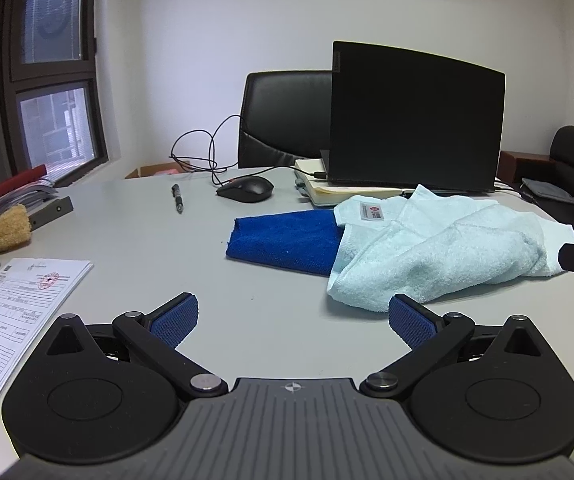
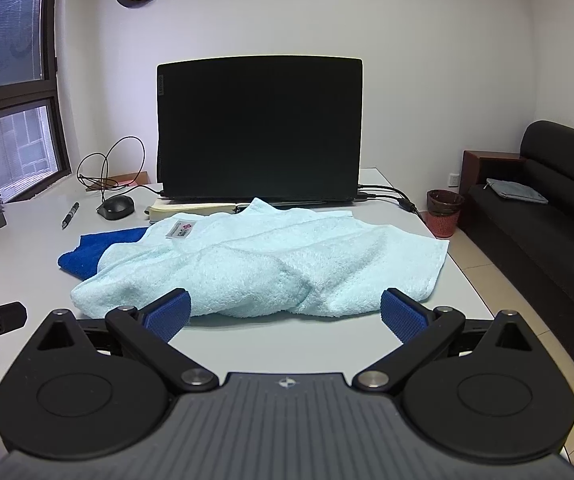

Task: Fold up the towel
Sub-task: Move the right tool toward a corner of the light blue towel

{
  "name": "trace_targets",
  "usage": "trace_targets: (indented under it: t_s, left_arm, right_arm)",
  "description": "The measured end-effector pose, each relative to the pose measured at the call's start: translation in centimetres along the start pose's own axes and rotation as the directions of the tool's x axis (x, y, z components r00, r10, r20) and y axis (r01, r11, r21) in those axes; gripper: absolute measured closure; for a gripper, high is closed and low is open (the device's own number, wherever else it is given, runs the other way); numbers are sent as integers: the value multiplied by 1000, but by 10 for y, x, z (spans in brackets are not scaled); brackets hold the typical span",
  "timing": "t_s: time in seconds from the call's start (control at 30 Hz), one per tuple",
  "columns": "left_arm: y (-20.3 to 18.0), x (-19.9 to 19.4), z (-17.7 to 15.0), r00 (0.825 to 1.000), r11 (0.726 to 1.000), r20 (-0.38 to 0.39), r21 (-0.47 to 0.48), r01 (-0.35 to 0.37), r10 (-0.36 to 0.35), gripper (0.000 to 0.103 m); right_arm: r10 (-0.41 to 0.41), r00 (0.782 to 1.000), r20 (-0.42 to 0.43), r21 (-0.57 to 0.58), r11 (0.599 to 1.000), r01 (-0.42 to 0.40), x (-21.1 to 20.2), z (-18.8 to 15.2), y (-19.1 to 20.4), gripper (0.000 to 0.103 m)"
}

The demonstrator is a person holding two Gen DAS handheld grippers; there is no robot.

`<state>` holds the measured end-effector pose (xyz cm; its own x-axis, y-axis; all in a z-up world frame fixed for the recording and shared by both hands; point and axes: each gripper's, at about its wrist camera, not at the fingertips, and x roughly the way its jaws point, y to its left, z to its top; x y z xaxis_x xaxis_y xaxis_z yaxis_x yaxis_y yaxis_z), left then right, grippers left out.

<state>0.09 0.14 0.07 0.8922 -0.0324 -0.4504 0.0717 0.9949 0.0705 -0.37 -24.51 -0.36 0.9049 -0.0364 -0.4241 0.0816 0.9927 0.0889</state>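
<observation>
The pale towel lies crumpled on the desk, hiding part of 1 blue cloth and the laptop's base. Both grippers, left and right, gape empty.

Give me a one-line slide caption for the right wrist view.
Open right gripper faces a crumpled light blue towel overlapping a dark blue cloth, before a laptop.

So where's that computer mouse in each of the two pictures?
Left wrist view: the mouse sits centre, far across the table, left of the laptop.
Right wrist view: the mouse is at far left, again left of the laptop.
Shared landmark: the pen to its left.
</observation>
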Motion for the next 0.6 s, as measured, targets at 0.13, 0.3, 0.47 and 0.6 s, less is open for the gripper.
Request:
trace_targets:
  t_s: [0.13,0.3,0.47,0.6]
  left_arm:
    - [1,3,1,1000,1000,-10,2,9,-9,8]
    - [2,5,4,1000,1000,-2,21,23,-23,10]
    - [5,5,8,999,998,14,34,46,-47,14]
    - [7,8,13,997,996,25,62,66,-68,17]
  right_arm:
    - [1,1000,-4,-6,1000,-1,4,6,1,7]
    - [3,1000,-10,-28,1000,-3,13,17,2,14]
    - [18,999,-28,-39,999,-19,32,38,-3,21]
    - [27,998,-54,-62,998,-30,53,58,-7,28]
